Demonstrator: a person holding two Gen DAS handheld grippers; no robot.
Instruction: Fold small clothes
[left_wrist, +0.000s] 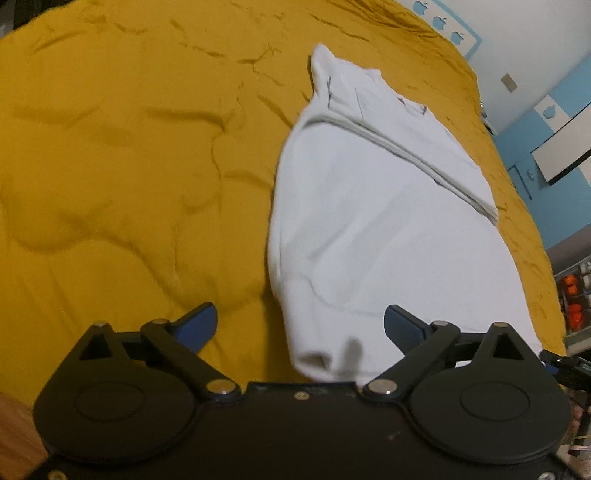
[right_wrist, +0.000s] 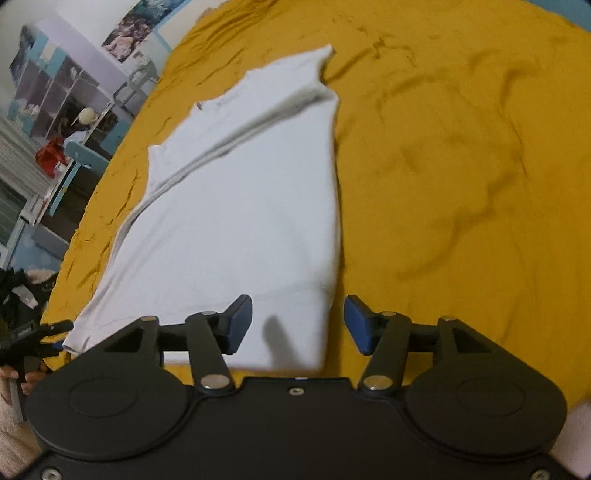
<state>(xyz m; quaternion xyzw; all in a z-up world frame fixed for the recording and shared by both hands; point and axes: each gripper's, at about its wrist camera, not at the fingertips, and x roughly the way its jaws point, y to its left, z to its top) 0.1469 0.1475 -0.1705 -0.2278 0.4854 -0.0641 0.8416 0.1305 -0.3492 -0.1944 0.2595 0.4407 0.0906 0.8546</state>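
A white garment (left_wrist: 369, 229) lies partly folded lengthwise on the mustard-yellow bedspread (left_wrist: 129, 166), its hem end nearest the cameras. My left gripper (left_wrist: 300, 325) hovers above the garment's near left corner, jaws wide open, nothing between the blue pads (left_wrist: 201, 325). In the right wrist view the same garment (right_wrist: 240, 206) stretches away, and my right gripper (right_wrist: 295, 323) hangs over its near right corner, open, with the cloth below the pads (right_wrist: 240, 321) and not pinched. The left gripper (right_wrist: 33, 339) shows at the left edge of that view.
The bedspread (right_wrist: 461, 166) is wrinkled and spreads wide on both sides of the garment. Shelves and a desk with a red item (right_wrist: 50, 155) stand beyond the bed's left edge. A blue wall with a white board (left_wrist: 561, 155) lies to the right.
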